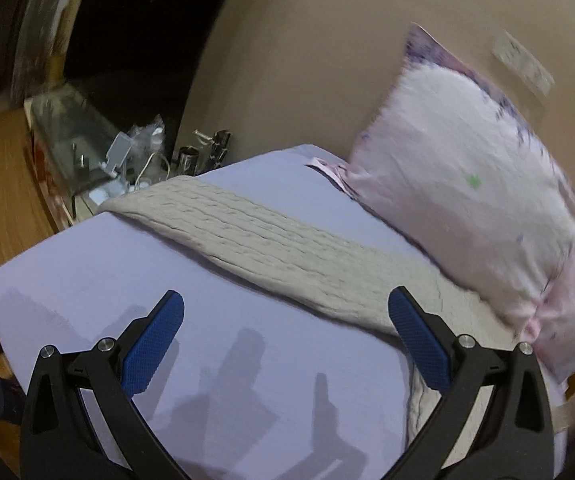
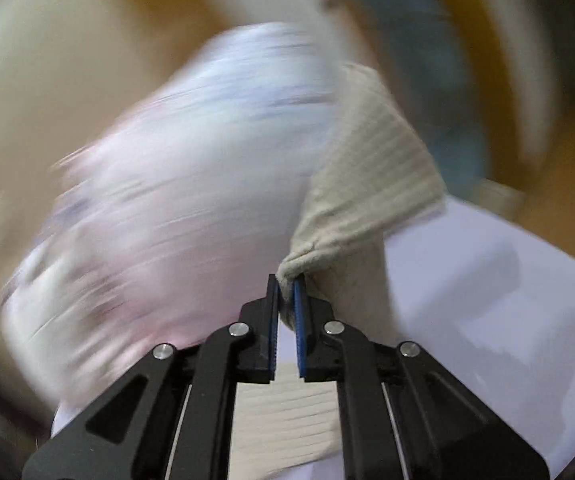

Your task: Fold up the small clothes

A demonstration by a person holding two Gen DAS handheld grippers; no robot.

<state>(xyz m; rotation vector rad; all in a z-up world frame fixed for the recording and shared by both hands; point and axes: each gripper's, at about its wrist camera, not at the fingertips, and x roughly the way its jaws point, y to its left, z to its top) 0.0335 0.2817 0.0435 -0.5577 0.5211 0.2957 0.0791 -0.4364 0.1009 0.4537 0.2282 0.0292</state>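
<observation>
A beige ribbed knit garment (image 1: 287, 248) lies stretched across the lavender bed sheet (image 1: 87, 280), running from the far left to the near right. My left gripper (image 1: 286, 305) is open and empty, hovering above the sheet just in front of the garment. In the right wrist view my right gripper (image 2: 287, 282) is shut on a bunched corner of the beige garment (image 2: 367, 168), which rises lifted and folded over from the pinch. That view is motion-blurred.
A pink and white pillow (image 1: 467, 184) leans against the beige wall at the right; it also shows blurred in the right wrist view (image 2: 175, 184). A cluttered side table (image 1: 127, 160) with cables and small objects stands beyond the bed's far left corner. Wooden floor (image 1: 3, 200) lies left.
</observation>
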